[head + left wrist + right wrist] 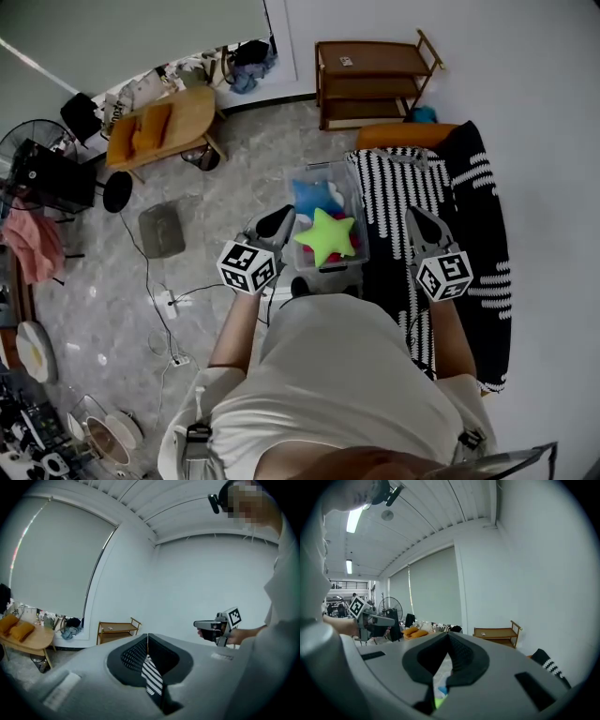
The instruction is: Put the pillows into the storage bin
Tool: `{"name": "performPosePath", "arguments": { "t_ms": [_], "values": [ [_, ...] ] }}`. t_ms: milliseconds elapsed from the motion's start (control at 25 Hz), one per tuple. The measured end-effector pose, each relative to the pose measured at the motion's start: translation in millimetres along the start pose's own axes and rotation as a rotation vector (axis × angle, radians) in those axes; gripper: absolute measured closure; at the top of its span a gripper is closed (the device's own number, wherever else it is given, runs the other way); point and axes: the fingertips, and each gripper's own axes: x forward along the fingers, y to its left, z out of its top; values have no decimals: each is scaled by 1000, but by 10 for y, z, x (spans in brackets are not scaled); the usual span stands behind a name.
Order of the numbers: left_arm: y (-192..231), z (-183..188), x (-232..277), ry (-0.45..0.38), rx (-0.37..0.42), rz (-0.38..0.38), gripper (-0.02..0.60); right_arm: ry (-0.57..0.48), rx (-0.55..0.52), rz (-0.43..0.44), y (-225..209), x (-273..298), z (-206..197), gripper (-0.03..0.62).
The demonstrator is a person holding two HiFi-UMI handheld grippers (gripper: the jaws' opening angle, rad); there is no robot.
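1. The green star pillow (326, 235) covered much of the storage bin (323, 170), so only part of a blue pillow (312, 197) showed behind it
2. The striped cover (469, 234) hid all but the top edge of an orange seat (405, 137), and the person's torso (337, 375) hid the cover's near end
3. In the left claw view, the left claw (147, 641) blocked the floor with its own body; only a strip of the cover showed below its closed jaws
4. In the right claw view, the right claw (449, 639) likewise blocked the bin, leaving green and blue slivers
5. The item (346, 62) on the wooden shelf (370, 80) was too small to tell
6. The fan (23, 141) was cut off by the head view's left edge
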Motion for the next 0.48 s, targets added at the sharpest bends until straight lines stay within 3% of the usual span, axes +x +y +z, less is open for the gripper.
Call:
{"name": "performPosePath", "arguments": {
  "t_ms": [480],
  "values": [
    [31, -39, -65, -2, -10, 0, 563, -10, 3, -16, 21, -24, 7, 594]
  ]
}}
